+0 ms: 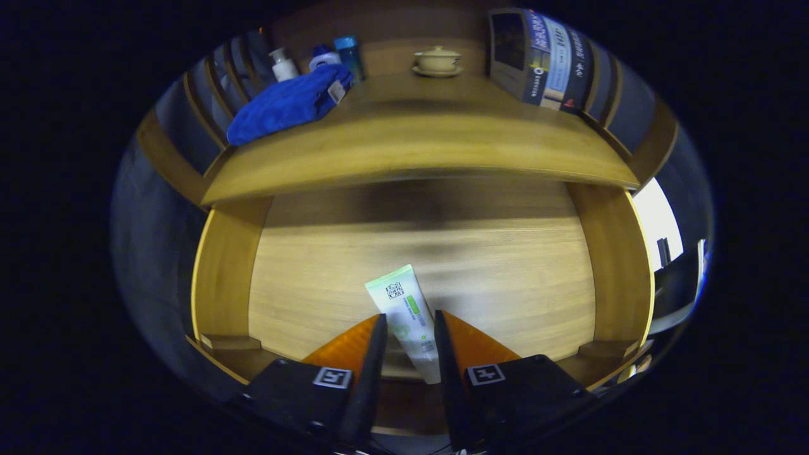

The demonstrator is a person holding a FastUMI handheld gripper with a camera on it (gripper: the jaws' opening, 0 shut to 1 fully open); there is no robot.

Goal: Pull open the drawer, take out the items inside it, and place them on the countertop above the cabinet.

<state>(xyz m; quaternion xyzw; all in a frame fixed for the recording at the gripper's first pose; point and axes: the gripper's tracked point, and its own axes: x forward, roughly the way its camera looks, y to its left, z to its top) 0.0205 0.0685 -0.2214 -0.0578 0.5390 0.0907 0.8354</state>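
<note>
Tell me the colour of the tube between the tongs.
White with a pale green end, best in the gripper view: tube, tongs closed on it.

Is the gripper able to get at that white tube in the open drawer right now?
Probably yes: the tube already sits between the gripper fingers, with nothing else near it on the drawer floor.

The gripper (409,325) points forward from the lower middle of the frame, its two fingers (373,354) nearly parallel and drawn close, each pressing a side of a white plastic tube with green print (407,316) held upright between them.
</note>
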